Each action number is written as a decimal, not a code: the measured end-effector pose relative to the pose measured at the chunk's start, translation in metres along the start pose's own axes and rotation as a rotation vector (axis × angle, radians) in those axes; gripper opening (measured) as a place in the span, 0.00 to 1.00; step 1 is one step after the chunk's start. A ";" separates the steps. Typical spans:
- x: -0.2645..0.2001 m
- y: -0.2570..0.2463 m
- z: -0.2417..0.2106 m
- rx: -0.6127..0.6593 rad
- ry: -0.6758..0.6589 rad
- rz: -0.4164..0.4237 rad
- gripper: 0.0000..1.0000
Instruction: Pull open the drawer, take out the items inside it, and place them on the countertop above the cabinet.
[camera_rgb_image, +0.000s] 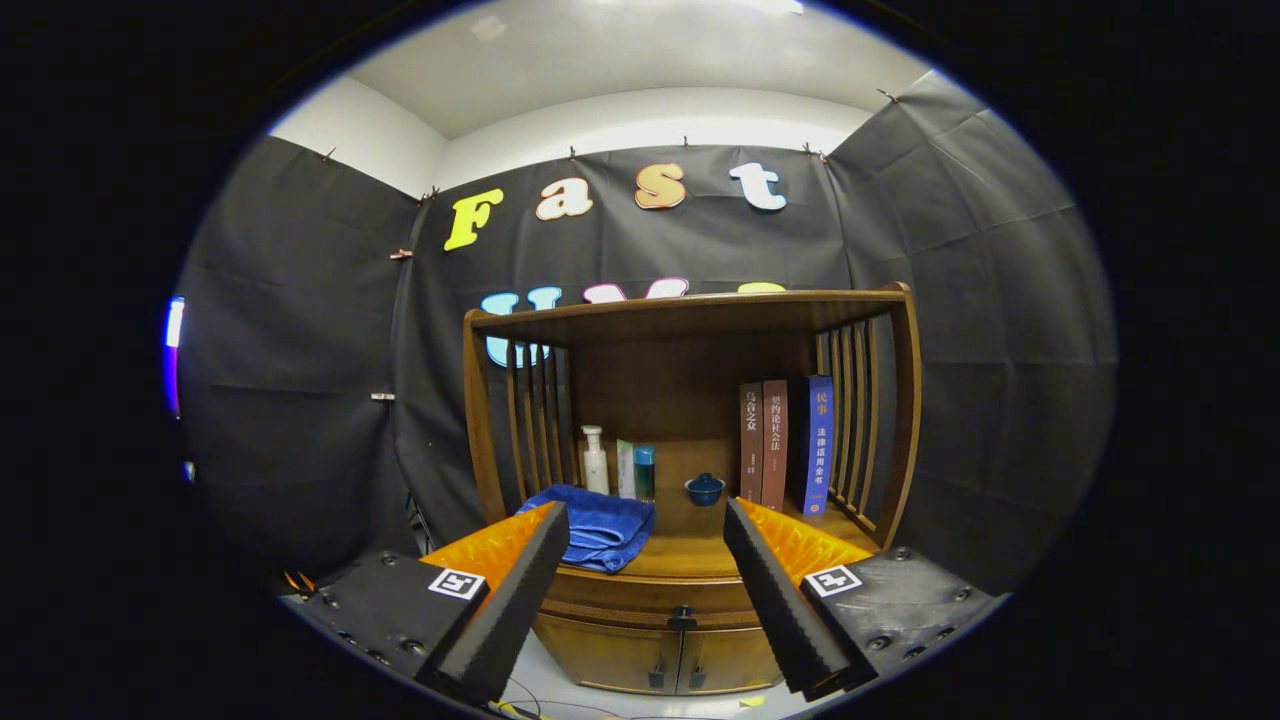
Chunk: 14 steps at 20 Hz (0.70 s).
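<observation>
A wooden cabinet (690, 420) stands ahead against the booth wall. Its drawer (640, 608) sits under the countertop (690, 555), closed, with a small dark knob (682, 618) at its middle. What lies inside the drawer is hidden. My gripper (645, 520) is open, its two black foam-padded fingers (515, 595) spread wide with nothing between them. The drawer front and knob show in the gap between the fingers, some way beyond the tips.
On the countertop lie a folded blue towel (598, 528), a white pump bottle (595, 462), a teal-capped bottle (644, 472), a small blue lidded pot (705, 489) and three upright books (788, 445). Two cupboard doors (655, 660) sit below the drawer. Slatted sides flank the shelf.
</observation>
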<state>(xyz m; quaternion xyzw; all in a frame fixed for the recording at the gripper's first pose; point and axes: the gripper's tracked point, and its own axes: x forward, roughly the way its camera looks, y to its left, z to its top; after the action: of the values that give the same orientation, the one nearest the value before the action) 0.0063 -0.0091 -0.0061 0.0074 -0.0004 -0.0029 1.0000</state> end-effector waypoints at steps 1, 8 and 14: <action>0.000 -0.002 0.000 0.000 -0.001 -0.002 1.00; -0.006 -0.016 0.008 -0.004 -0.020 -0.034 1.00; -0.006 -0.017 0.003 0.001 -0.029 -0.036 1.00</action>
<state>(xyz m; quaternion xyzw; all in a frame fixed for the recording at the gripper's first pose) -0.0002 -0.0260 -0.0038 0.0080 -0.0149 -0.0210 0.9996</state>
